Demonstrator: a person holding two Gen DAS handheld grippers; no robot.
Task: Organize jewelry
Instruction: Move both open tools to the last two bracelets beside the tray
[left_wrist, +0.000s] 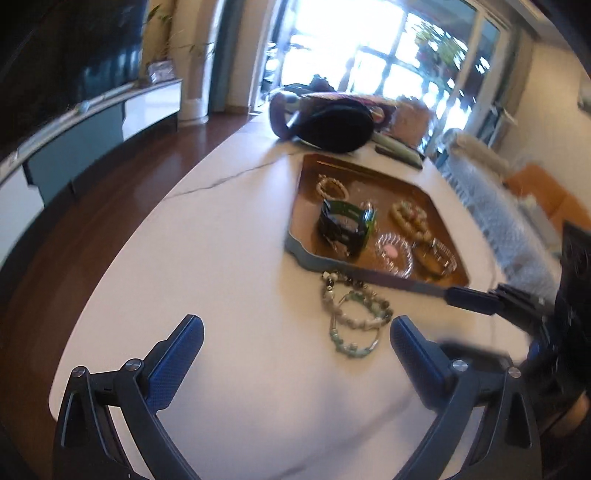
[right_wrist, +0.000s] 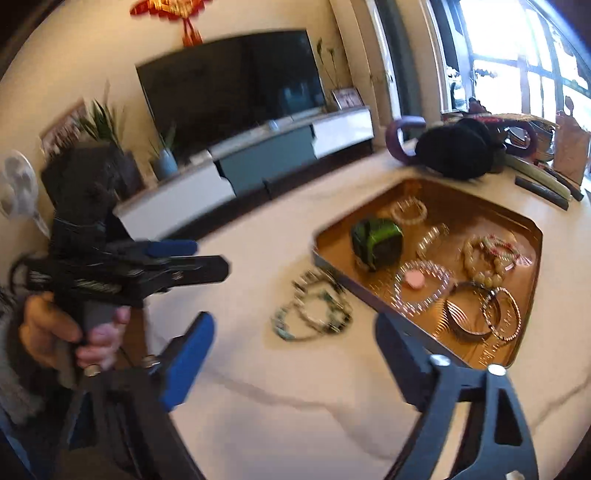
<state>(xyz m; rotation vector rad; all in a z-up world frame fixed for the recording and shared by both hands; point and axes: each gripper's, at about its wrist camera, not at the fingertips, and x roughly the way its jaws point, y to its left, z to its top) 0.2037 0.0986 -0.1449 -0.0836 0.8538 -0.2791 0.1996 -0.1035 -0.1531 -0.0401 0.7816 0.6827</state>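
On the white table (left_wrist: 221, 258), just outside the tray (left_wrist: 295, 242), the beaded bracelets (left_wrist: 354, 317) lie loose while both claws, left (left_wrist: 295, 343) and right (right_wrist: 295, 347), hang open and empty, so the next move is probably a pinch on the beads.

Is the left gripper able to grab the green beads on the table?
Probably yes. The left gripper is open, and the beads lie loose on the table just ahead, outside the tray, nothing between.

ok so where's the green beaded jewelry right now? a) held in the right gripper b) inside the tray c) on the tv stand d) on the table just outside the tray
d: the green beaded jewelry lies on the white table beside the tray rim, with no gripper touching it.
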